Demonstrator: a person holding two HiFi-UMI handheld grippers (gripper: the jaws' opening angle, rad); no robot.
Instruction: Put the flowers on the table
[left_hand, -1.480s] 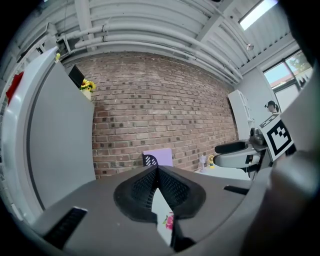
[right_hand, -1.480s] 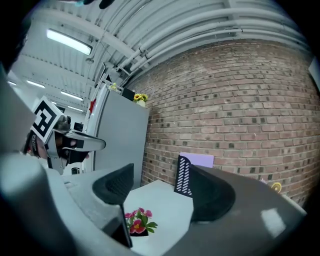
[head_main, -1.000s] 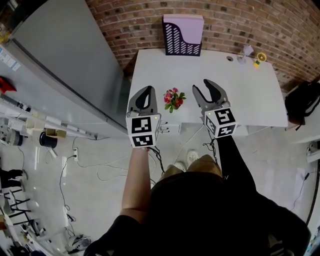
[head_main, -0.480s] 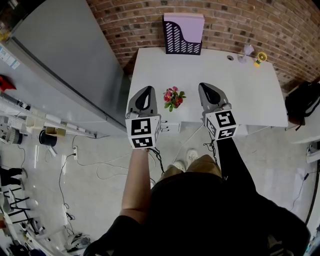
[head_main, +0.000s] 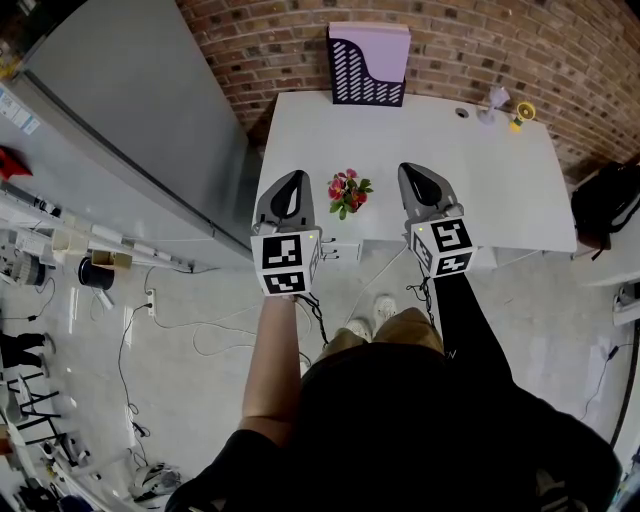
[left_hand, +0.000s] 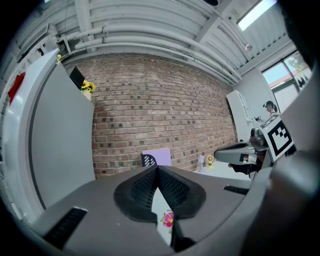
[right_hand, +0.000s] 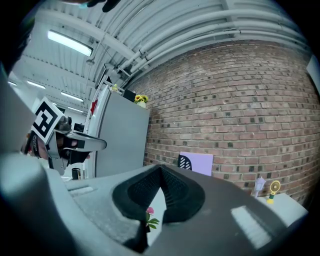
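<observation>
A small bunch of pink and red flowers (head_main: 348, 193) with green leaves stands on the white table (head_main: 480, 170) near its front edge. My left gripper (head_main: 290, 184) hovers just left of it, jaws shut and empty. My right gripper (head_main: 415, 178) hovers just right of it, also shut on nothing. In the left gripper view the closed pads (left_hand: 145, 187) meet in a point, and the flowers (left_hand: 167, 218) peek out below them. In the right gripper view the flowers (right_hand: 149, 216) show under the closed pads (right_hand: 175, 190). Neither gripper touches the flowers.
A purple file holder (head_main: 367, 66) stands at the table's back edge against the brick wall. A small yellow item (head_main: 523, 113) and a pale one (head_main: 495, 100) sit at the back right. A grey cabinet (head_main: 130, 110) stands left, a black bag (head_main: 605, 205) right.
My right gripper's jaws have gone from open to shut, with nothing between them. The left gripper and the flowers have stayed where they were.
</observation>
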